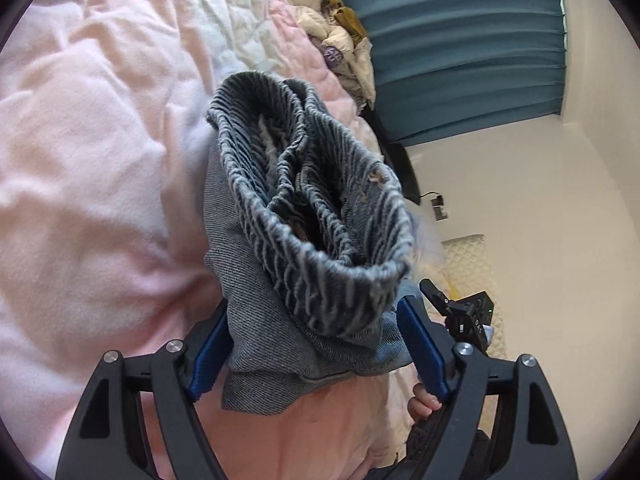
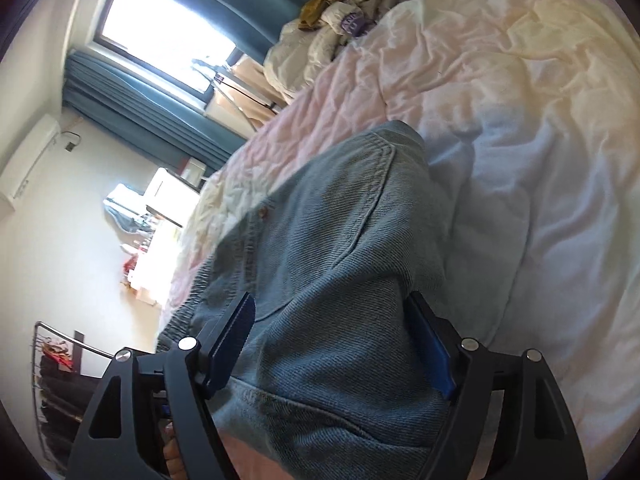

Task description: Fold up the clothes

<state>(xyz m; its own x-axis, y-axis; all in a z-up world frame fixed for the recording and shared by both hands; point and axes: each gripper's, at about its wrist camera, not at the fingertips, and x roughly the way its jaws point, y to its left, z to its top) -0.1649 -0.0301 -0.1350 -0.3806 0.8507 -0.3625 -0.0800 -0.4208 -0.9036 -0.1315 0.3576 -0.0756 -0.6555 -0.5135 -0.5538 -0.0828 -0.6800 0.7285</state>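
Denim — a folded bundle of blue jeans (image 1: 320, 248) — spans both of my tools above the pink-and-white quilt (image 1: 100, 160), near the bed's edge. My left gripper (image 1: 320, 344) has the bundle wedged between its blue pads (image 1: 210, 354), elastic waistband facing the lens; I read this as a clenched hold on the stacked layers, keeping the fold from springing apart. My right gripper (image 2: 340, 344) straddles the pocket side of the same jeans (image 2: 328, 280), jaws standing wide on either side; whether its pads press the cloth I cannot tell. Holding from two sides lets me carry the fold squarely. A heap of unfolded laundry (image 2: 336, 20) waits at the bed's far end.
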